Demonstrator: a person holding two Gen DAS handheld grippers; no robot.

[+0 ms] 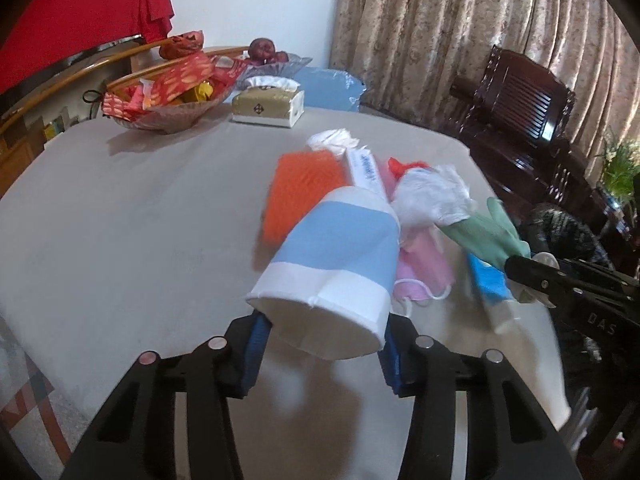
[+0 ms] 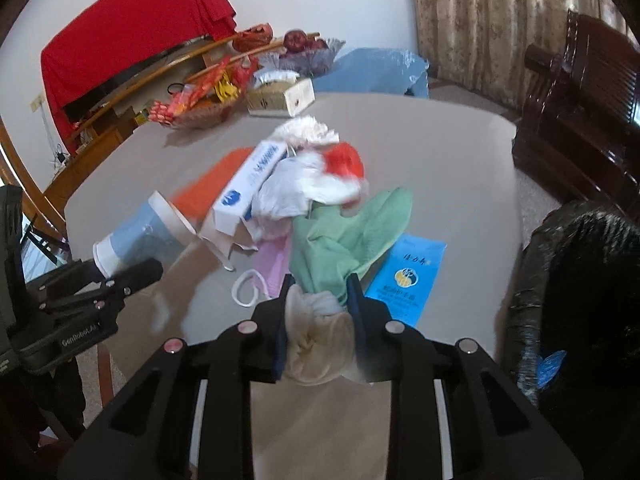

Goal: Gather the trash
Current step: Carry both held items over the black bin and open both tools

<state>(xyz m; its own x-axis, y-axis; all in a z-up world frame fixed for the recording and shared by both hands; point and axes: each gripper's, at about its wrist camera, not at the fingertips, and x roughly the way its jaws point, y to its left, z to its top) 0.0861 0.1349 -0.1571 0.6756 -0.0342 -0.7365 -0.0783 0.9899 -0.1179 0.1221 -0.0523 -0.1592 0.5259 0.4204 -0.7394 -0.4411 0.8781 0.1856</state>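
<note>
Trash on the desk (image 1: 120, 208): left tool (image 1: 324, 344) clamps a paper cup (image 1: 336, 264), right tool (image 2: 320, 312) clamps a green glove (image 2: 348, 236), both lifted for binning, by appearance.

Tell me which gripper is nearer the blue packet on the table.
Right. The right gripper, holding the green glove, hangs just beside the blue packet; the left gripper, clamping the paper cup, is across the pile.

Trash pile sits mid-table (image 2: 460, 152): box (image 2: 250, 184) lying on the mesh pad (image 2: 208, 188), bag (image 2: 296, 188) right of the box, mask (image 2: 272, 264) under them toward the near edge, packet (image 2: 408, 276) flat at the right. Tissue box (image 2: 280, 98) and bowl (image 2: 200, 114) along the far edge, bin bag (image 2: 580, 280) off the right edge.
</note>
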